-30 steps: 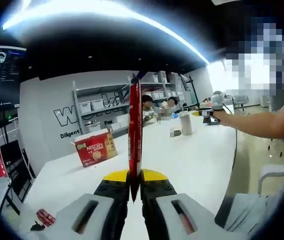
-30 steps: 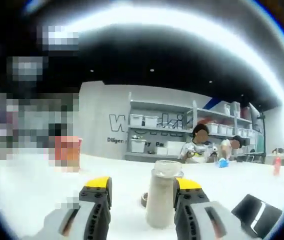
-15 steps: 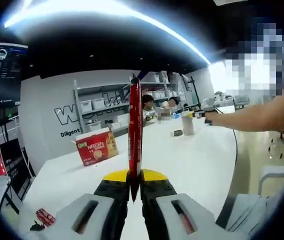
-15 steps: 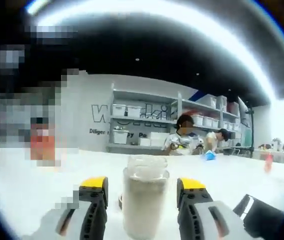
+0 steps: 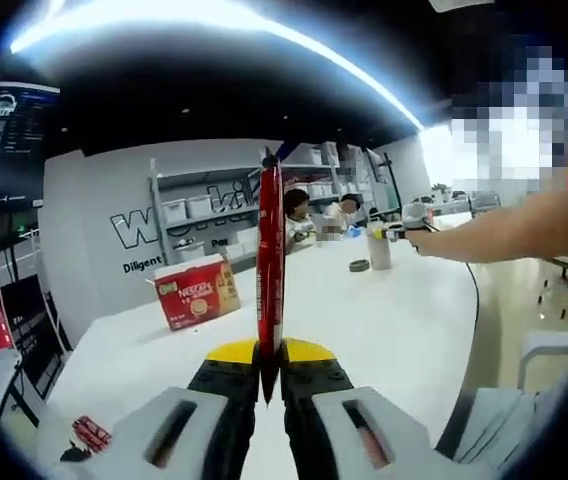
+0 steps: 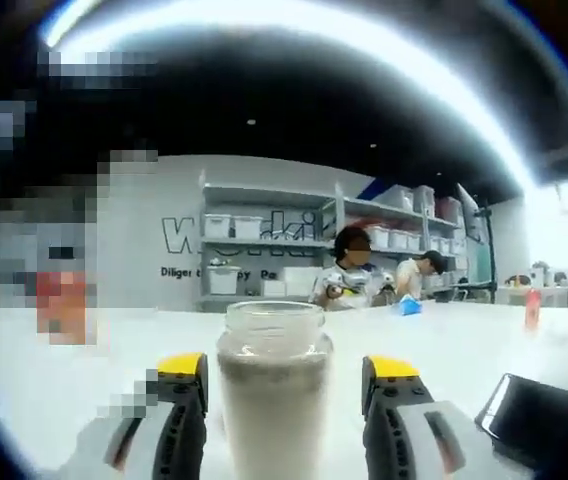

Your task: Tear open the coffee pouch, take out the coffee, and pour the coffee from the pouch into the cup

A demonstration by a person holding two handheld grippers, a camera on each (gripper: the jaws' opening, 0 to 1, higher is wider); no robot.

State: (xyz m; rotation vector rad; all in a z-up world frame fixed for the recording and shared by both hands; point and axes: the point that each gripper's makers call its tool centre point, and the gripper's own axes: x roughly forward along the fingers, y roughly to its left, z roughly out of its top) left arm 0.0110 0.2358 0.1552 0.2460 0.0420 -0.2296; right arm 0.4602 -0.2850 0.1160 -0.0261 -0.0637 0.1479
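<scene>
My left gripper (image 5: 270, 385) is clamped on the red coffee pouch (image 5: 269, 270), upright over the white table (image 5: 384, 330), while my right gripper (image 6: 284, 425) stands spread either side of the clear cup (image 6: 274, 385), not yet gripping. Next, I judge, comes closing on the cup to steady it for pouring. Beyond lie a red Nescafe box (image 5: 195, 292) and, close behind the cup, a small lid (image 5: 360, 265).

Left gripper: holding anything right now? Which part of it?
Yes. The left gripper is shut on the red coffee stick pouch, pinching its bottom end so that it stands upright. The right gripper is open around the jar, not holding it.
</scene>
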